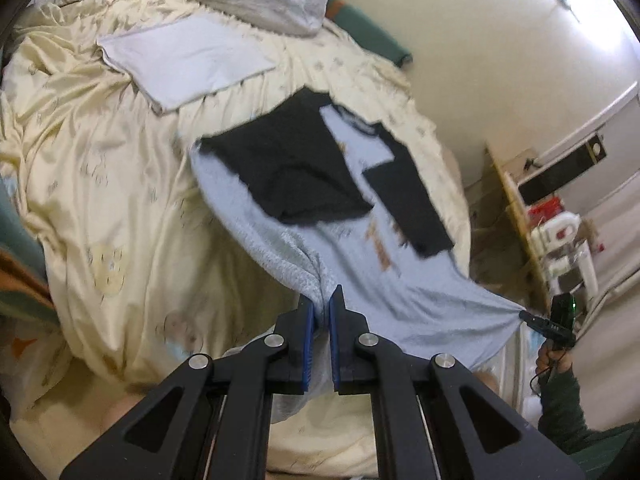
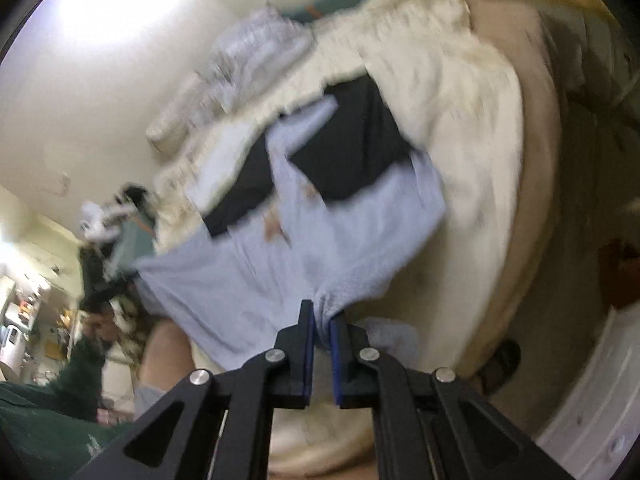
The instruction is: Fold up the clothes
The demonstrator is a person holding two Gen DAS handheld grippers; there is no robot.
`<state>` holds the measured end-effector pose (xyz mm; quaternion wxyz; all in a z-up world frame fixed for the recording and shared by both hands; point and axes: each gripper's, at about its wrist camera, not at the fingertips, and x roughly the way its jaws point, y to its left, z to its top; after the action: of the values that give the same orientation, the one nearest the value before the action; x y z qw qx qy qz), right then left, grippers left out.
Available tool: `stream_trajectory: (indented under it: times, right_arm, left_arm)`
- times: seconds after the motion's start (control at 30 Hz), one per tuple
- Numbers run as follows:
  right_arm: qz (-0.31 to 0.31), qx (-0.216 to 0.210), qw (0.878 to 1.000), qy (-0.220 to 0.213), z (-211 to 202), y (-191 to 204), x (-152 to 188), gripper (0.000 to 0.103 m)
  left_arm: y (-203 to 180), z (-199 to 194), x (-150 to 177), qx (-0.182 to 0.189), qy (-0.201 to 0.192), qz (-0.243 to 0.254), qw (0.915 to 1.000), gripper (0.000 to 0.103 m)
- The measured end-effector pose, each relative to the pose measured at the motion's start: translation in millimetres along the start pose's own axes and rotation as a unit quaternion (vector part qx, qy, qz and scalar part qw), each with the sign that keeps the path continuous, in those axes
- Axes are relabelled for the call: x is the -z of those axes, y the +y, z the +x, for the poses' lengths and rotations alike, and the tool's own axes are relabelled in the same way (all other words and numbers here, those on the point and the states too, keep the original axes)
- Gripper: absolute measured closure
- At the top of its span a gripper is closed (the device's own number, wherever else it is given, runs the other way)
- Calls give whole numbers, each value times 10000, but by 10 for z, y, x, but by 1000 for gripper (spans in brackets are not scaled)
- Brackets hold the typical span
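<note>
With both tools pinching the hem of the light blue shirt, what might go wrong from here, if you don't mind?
1. The left tool and right tool each pinch only a small bunch of the light blue shirt with black sleeves; it may slip free.
2. The folded-in black sleeves could flop open while lifting.

Left tool (image 1: 322,308) pinching pale blue shirt (image 1: 360,280) hem, black sleeves folded in, cream bedsheet (image 1: 120,200) beneath

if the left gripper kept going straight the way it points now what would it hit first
The left gripper is already shut on the hem of the light blue shirt, so it would push into that fabric first. Beyond it, probably the shirt's dark sleeve lying on the cream bedsheet, though depth is unclear.
</note>
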<state>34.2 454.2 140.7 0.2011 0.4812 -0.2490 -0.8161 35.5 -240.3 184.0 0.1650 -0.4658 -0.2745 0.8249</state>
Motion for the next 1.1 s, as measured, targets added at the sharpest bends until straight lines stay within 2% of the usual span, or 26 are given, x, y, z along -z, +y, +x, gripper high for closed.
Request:
stream_trajectory:
  times: [0.1,0.27,0.37,0.43,0.5,0.57,0.67,0.73,0.87,0.9,0.93,0.97,1.0,1.1]
  right_arm:
    - [201,-280,9984,-451,-112,-18,-278,96]
    - [515,-240,9904,-1260,0,-110,-829,96]
    - [557,167,9832,-1730,247,-117,-1348,96]
    - [327,745,9773,-1957,492,-26,-1742,96]
    - [129,1226,9709,-2052,763,60,-2051,96]
    - [-34,1631,9664,-1987,1049,83,-2315,96]
    - [-225,2137,9614,-1720,1558,46,-2623,96]
    - [-169,2430,9580,-1514,1875,-56,-2675,96]
    - [160,2821,9519,-1190,2254,-375,-2725,96]
    - [175,2951,9489,-1104,2322,-437,-2716,95]
    - [195,3062,9462,-1029,2382,-495,-2716,90]
    - [244,3170,9436,-927,2417,-541,-2721,75]
    - [289,3287,9401,-861,2436,-579,-2724,69]
    - [449,3623,9237,-1165,2245,-595,-2681,60]
  left_arm:
    - [-12,-39,-248,144,-276,-50,9995,97]
    - [42,196,-958,-15,-757,-134,9970,97]
    - [95,495,-1458,-267,-967,-55,9949,97]
    - [109,780,-1822,-734,-1060,313,9912,97]
    - [217,1071,-2092,-1145,-1028,400,9873,97]
    - [326,1363,-2345,-1553,-987,485,9817,97]
    - [496,1802,-2546,-2067,-804,556,9735,96]
    - [608,2065,-2578,-2227,-635,524,9714,94]
    - [766,2389,-2580,-2495,-435,547,9659,91]
    - [796,2444,-2599,-2569,-380,547,9641,86]
    - [824,2486,-2618,-2634,-342,545,9625,83]
    - [852,2489,-2636,-2657,-334,518,9621,81]
    - [885,2469,-2662,-2615,-313,445,9637,81]
    - [966,2302,-2735,-2447,-448,225,9683,81]
